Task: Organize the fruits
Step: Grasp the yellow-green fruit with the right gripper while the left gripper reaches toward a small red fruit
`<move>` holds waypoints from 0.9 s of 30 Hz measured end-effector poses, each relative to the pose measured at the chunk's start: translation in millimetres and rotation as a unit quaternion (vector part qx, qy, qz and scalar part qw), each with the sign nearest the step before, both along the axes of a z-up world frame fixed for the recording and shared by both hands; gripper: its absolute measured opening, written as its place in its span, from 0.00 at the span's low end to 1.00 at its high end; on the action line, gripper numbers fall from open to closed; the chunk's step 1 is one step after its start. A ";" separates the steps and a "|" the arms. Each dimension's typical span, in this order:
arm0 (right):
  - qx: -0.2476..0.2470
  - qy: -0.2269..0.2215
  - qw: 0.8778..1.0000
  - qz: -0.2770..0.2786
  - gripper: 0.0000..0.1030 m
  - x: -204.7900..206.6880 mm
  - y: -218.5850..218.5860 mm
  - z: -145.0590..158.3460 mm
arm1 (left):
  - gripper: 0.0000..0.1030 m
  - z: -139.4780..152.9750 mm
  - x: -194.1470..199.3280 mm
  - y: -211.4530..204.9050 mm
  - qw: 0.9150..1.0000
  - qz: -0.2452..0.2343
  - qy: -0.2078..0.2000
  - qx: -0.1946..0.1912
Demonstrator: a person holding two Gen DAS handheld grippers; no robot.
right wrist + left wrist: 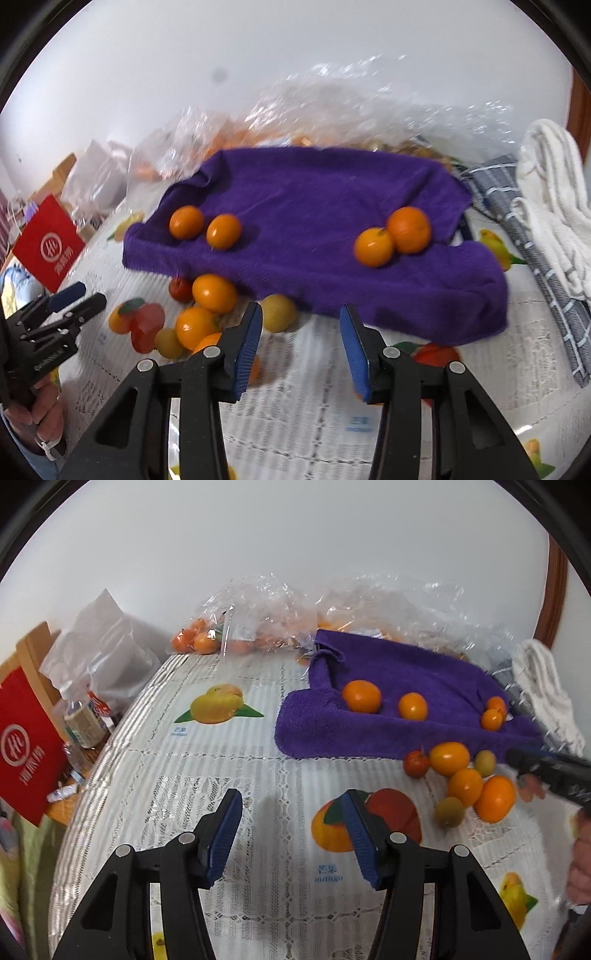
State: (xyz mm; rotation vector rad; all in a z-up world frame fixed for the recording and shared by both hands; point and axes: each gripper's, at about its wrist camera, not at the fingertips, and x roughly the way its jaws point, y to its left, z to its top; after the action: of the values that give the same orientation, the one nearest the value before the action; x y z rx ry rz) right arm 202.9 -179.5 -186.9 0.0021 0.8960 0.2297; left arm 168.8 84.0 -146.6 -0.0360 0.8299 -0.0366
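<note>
Red carton [27, 746] clearest leftward

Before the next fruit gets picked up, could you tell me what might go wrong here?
The loose fruit pile sits tightly clustered beside the purple towel, so open fingers of the right gripper may knock neighbours rolling. Oranges on the rumpled towel could roll off. The left gripper is close to the same pile and might collide.

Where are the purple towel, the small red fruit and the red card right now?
purple towel [314, 192]: right wrist view, on its bare middle.
small red fruit [415, 763]: left wrist view, on its rounded front, beside the towel's near edge.
red card [26, 746]: left wrist view, on its printed face.
</note>
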 end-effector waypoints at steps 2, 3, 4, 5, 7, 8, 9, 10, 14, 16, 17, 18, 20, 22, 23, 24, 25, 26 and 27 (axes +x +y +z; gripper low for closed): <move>0.004 0.013 1.000 0.005 0.43 5.8 5.0 -4.1 | 0.53 0.1 0.7 -0.6 1.000 0.001 -0.002 -0.001; 0.007 0.020 1.000 0.006 0.43 9.7 7.2 -6.0 | 0.53 -0.7 2.6 -3.2 1.000 -0.003 0.000 -0.002; 0.009 0.028 1.000 0.007 0.43 14.4 9.6 -8.2 | 0.53 -1.6 2.3 -4.6 1.000 -0.005 0.002 -0.003; 0.011 0.035 0.999 0.007 0.43 19.1 11.8 -10.7 | 0.53 -2.6 2.1 -6.7 1.000 -0.011 0.006 -0.007; 0.017 0.049 0.999 0.004 0.43 28.2 14.4 -16.5 | 0.53 -3.5 -0.3 -10.6 1.000 -0.021 0.011 -0.012; 0.024 0.054 0.998 0.002 0.42 31.0 14.5 -19.1 | 0.53 -2.4 -2.6 -12.9 0.999 -0.027 0.007 -0.014; 0.034 0.062 0.998 -0.001 0.32 34.4 13.2 -22.8 | 0.53 -1.5 -4.2 -14.8 0.999 -0.030 0.002 -0.011; 0.038 0.065 0.997 -0.004 0.27 35.5 12.8 -24.5 | 0.53 -0.3 -5.2 -16.1 0.999 -0.031 -0.002 -0.007; 0.052 0.047 0.997 -0.010 0.27 24.2 0.2 -14.6 | 0.53 -0.2 -6.6 -17.9 0.999 -0.033 -0.007 -0.007; 0.042 0.024 0.999 -0.021 0.27 13.2 -11.1 -3.1 | 0.53 -3.6 -4.6 -16.2 0.999 -0.029 0.004 -0.019; 0.035 0.014 0.999 -0.025 0.27 7.2 -17.2 1.1 | 0.53 -5.3 -3.6 -15.4 0.999 -0.027 0.010 -0.024; 0.023 0.006 0.999 -0.027 0.27 -0.4 -24.4 3.7 | 0.53 -6.8 -2.7 -14.8 0.999 -0.026 0.015 -0.029; 0.006 0.002 1.000 -0.027 0.27 -9.2 -34.2 3.1 | 0.53 -10.5 -1.3 -13.5 0.998 -0.029 0.025 -0.043; -0.014 0.007 0.999 -0.029 0.27 -15.6 -42.7 -5.0 | 0.53 -14.1 0.5 -13.7 0.998 -0.030 0.035 -0.048; -0.027 0.012 0.999 -0.031 0.27 -18.4 -46.5 -12.4 | 0.53 -15.6 1.4 -14.0 0.998 -0.029 0.039 -0.046; -0.034 0.014 0.999 -0.035 0.27 -19.8 -48.5 -17.4 | 0.52 -16.8 1.9 -13.8 0.998 -0.028 0.043 -0.047; -0.039 0.015 0.998 -0.041 0.27 -22.1 -51.9 -23.7 | 0.53 -17.1 1.7 -13.4 0.998 -0.028 0.043 -0.049; -0.038 0.015 0.998 -0.044 0.27 -24.0 -55.0 -27.9 | 0.53 -16.6 0.6 -13.0 0.997 -0.029 0.040 -0.051; -0.028 0.010 0.998 -0.046 0.27 -27.0 -59.3 -31.2 | 0.52 -16.6 -0.1 -12.6 0.997 -0.031 0.039 -0.054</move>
State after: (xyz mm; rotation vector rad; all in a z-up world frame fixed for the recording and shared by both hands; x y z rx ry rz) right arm 175.9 -238.7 -218.1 -0.0051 0.9196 0.1185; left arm 168.7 71.4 -163.2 -0.1134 0.9072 -0.1400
